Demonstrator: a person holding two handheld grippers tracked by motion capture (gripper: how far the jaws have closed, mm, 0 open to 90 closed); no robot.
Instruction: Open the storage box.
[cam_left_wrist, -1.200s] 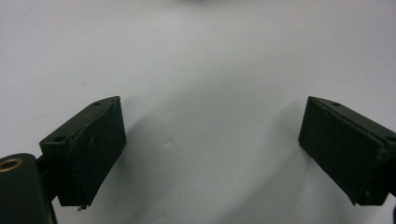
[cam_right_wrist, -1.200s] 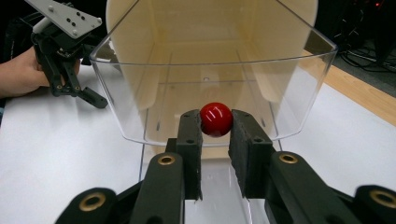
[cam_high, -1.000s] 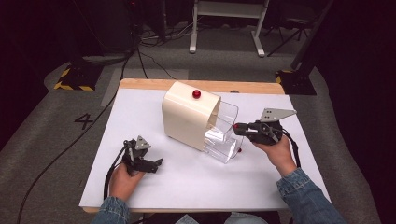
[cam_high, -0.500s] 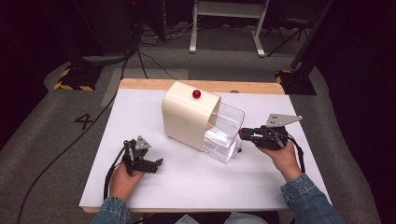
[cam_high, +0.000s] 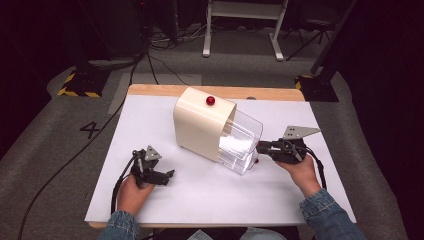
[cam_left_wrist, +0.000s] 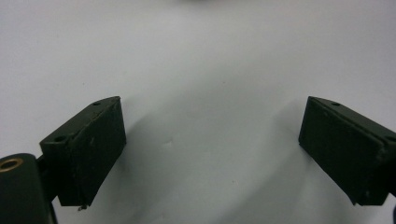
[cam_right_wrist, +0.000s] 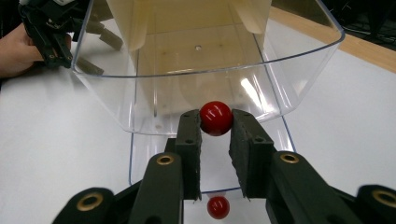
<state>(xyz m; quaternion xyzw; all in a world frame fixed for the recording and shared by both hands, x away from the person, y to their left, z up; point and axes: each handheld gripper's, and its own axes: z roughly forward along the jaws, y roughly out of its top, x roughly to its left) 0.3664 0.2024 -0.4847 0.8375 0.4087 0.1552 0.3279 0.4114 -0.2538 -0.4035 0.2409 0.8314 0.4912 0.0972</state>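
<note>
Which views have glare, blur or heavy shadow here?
High view: white table brightly lit, floor around it dark, whole picture soft. Left gripper view: left hand-held gripper casts soft shadows on the white surface; jaws slightly blurred. Right gripper view: bright glare streaks on the clear drawer; red knob between the right hand-held gripper jaws is sharp.
</note>
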